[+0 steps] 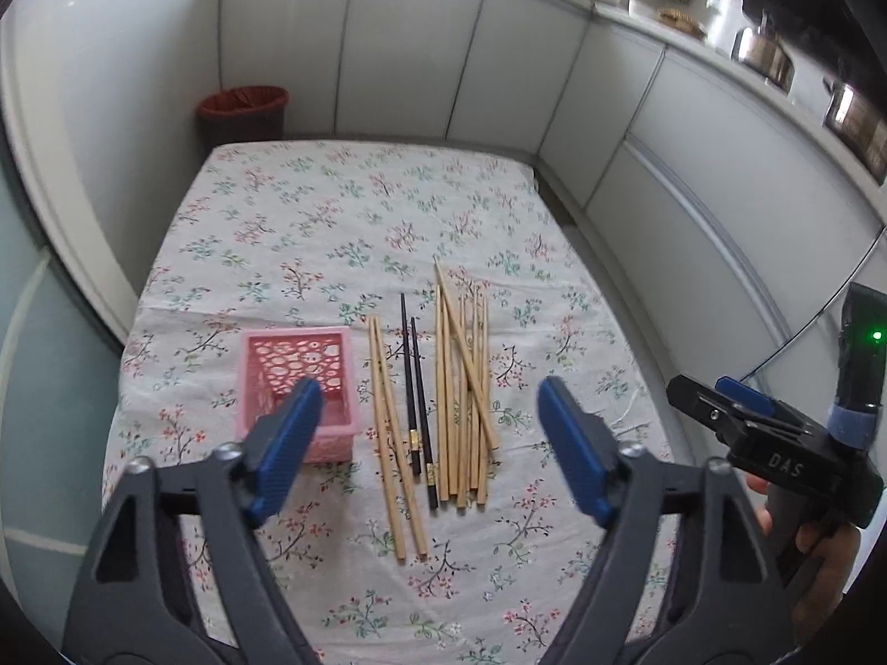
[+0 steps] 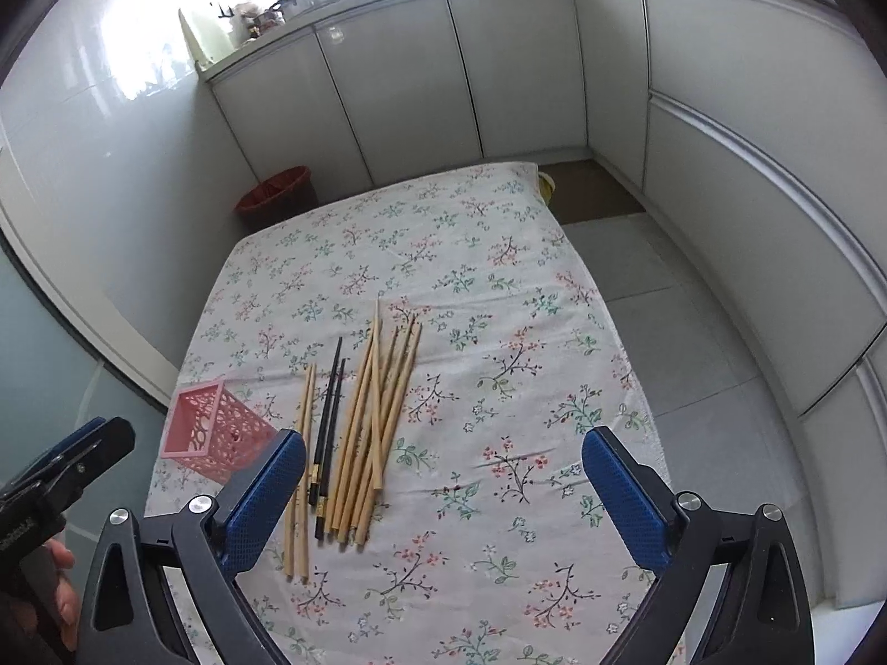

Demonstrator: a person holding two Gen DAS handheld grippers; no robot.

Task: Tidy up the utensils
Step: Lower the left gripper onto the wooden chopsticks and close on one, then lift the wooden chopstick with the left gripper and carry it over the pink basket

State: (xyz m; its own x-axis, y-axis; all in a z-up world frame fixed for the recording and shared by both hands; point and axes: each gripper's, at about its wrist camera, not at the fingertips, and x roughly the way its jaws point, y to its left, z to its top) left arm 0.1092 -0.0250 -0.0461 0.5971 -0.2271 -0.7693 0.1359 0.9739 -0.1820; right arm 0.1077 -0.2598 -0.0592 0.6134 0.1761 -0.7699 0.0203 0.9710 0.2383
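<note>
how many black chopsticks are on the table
2. The black chopsticks lie side by side on the tablecloth, between the lone light wooden pair and the wooden pile.

Floral cloth [image 1: 343, 210] covers the desk. Red-rimmed bin [image 1: 243, 111] stands beyond it; steel pots [image 1: 762, 52] sit on the white cabinets [image 1: 410, 55].

I see pink basket [image 1: 296, 388] upright, empty, left | two pale wooden chopsticks [image 1: 393, 443] flat beside it | black pair [image 1: 418, 399] next, gold bands near me | loose wooden pile [image 1: 465, 388] rightmost, one crossing diagonally
</note>
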